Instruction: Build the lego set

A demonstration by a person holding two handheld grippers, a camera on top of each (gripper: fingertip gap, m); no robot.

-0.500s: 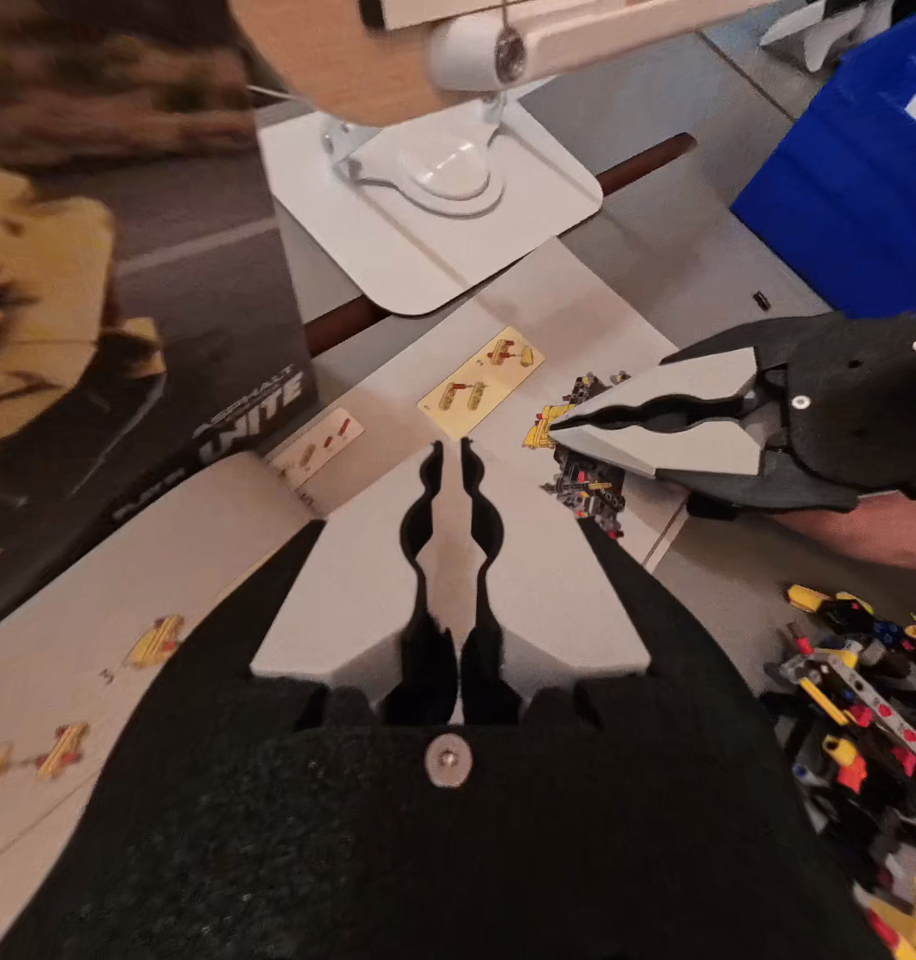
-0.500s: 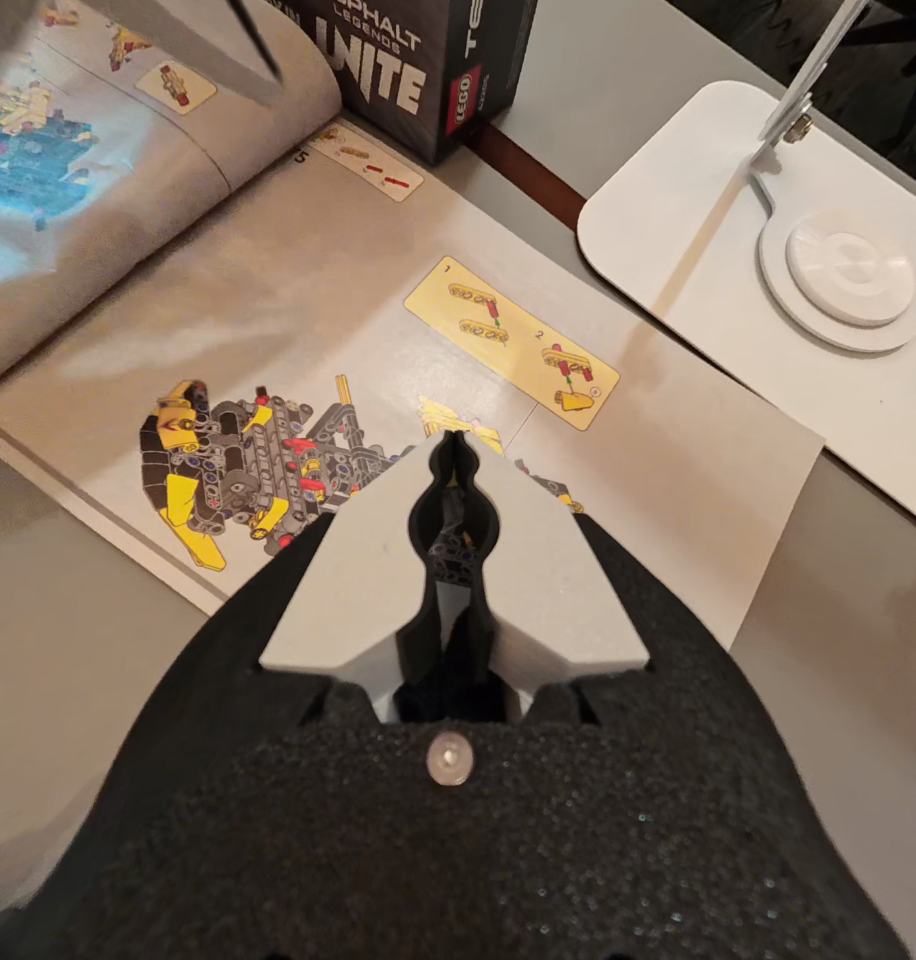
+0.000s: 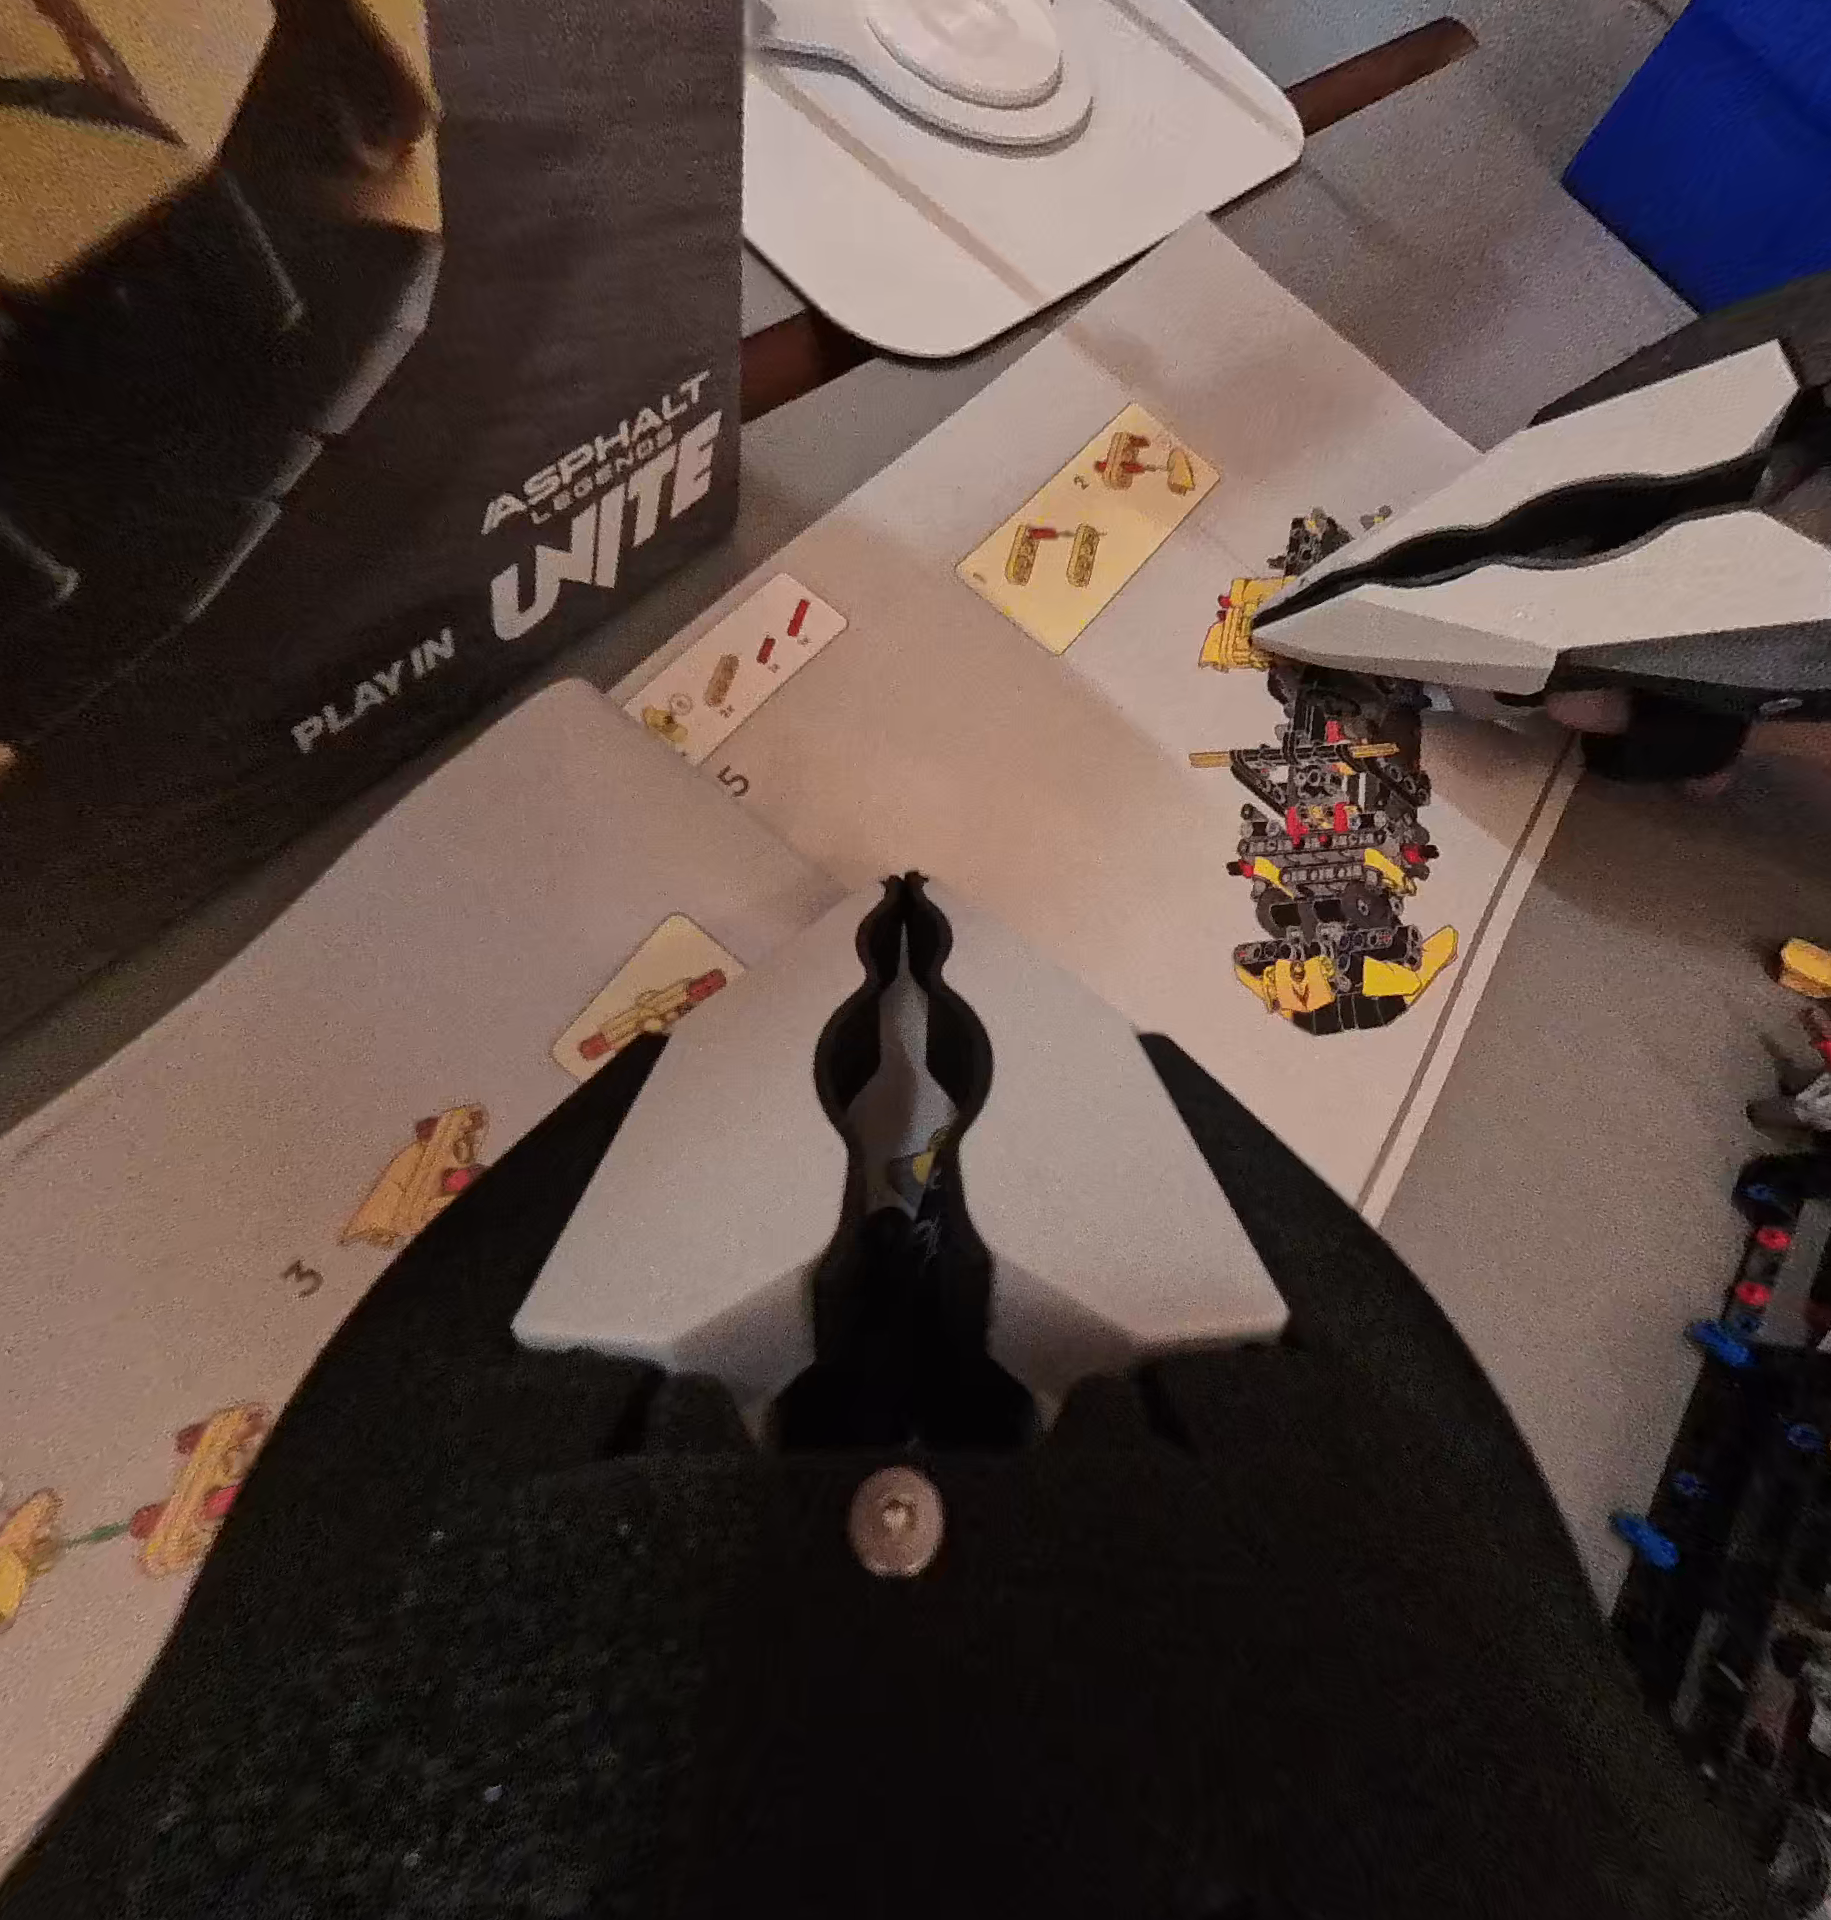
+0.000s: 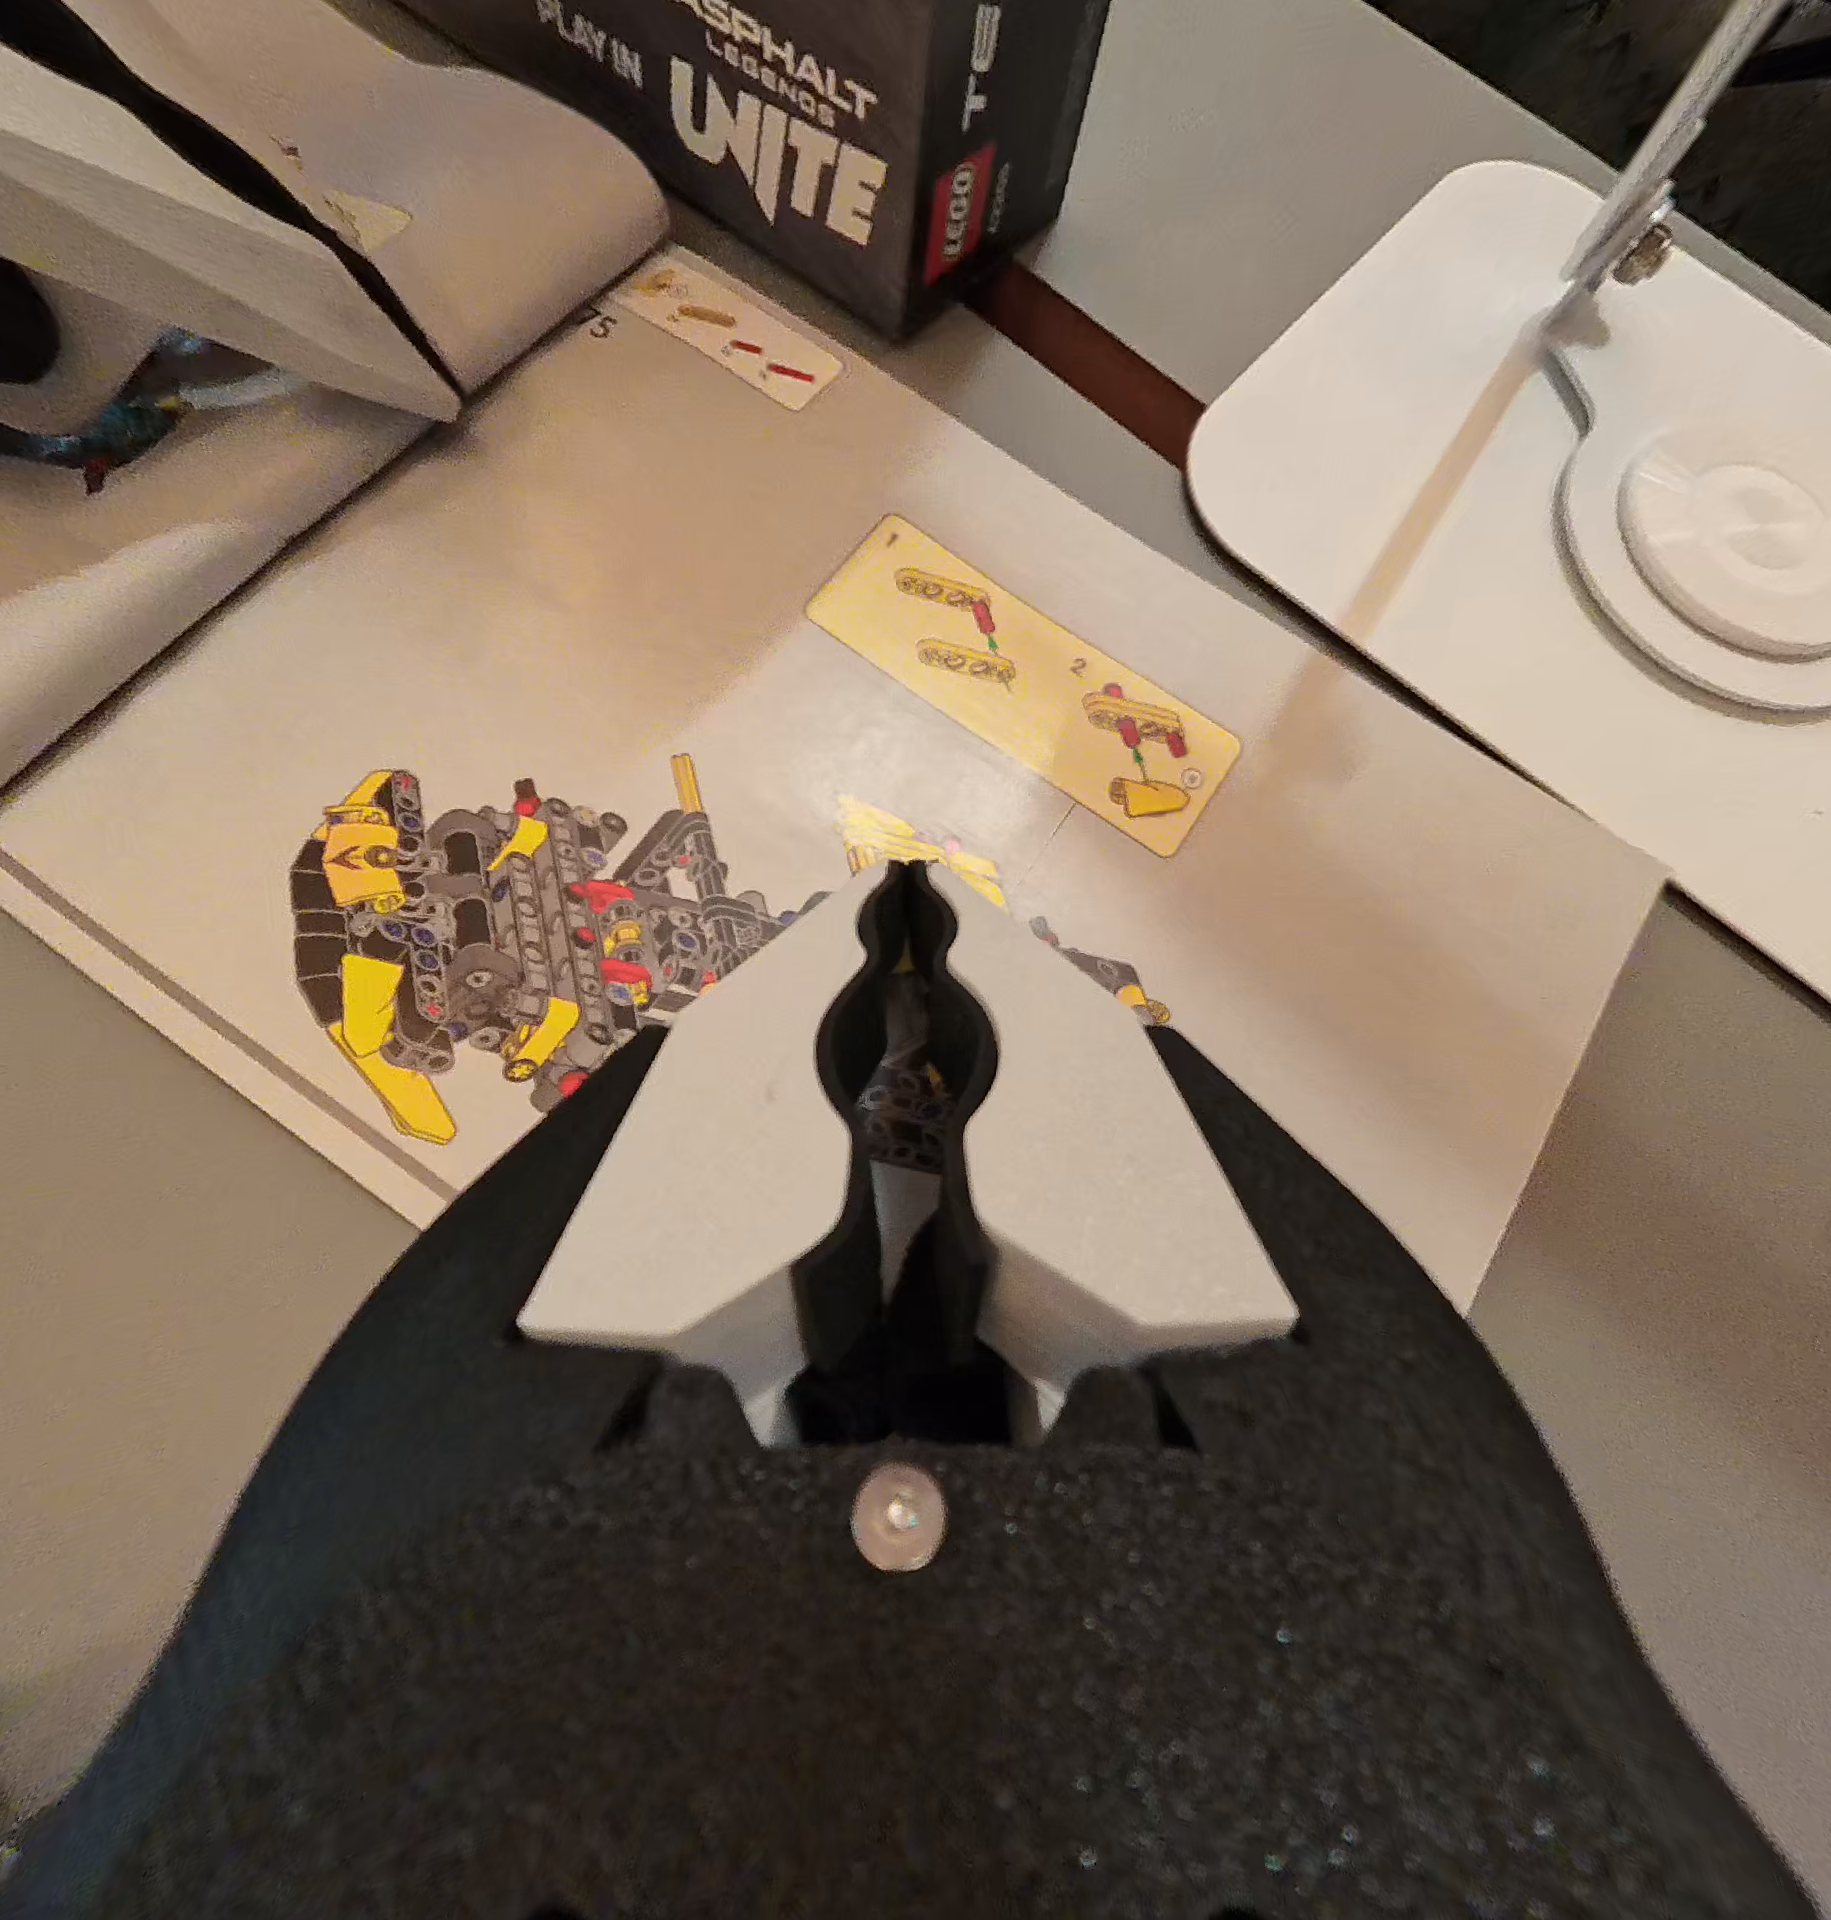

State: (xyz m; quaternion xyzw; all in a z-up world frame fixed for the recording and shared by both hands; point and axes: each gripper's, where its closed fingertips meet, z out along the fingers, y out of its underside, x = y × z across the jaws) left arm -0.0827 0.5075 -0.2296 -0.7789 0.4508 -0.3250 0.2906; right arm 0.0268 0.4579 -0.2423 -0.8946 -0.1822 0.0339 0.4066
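Now both grippers hover low over the open booklet (image 4: pixel 620 582) on the grey table (image 4: pixel 111 1143). The left gripper (image 3: pixel 906 883) has its tips pressed together over the booklet's middle fold, with nothing seen between them. The right gripper (image 4: pixel 906 868) is likewise closed at the tips, which sit over the printed drawing of the yellow and black model on the right-hand page; whether they touch the paper cannot be told. In the left wrist view the right gripper (image 3: pixel 1259 623) comes in from the right edge, its point at the drawing's yellow end. Loose bricks (image 3: pixel 1815 1299) lie in a heap on the table off the booklet's right edge, near the left gripper. The dark box (image 3: pixel 402 499) stands upright behind the booklet, and a white stand base (image 4: pixel 1513 499) rests flat beside it, just past the page's far corner.
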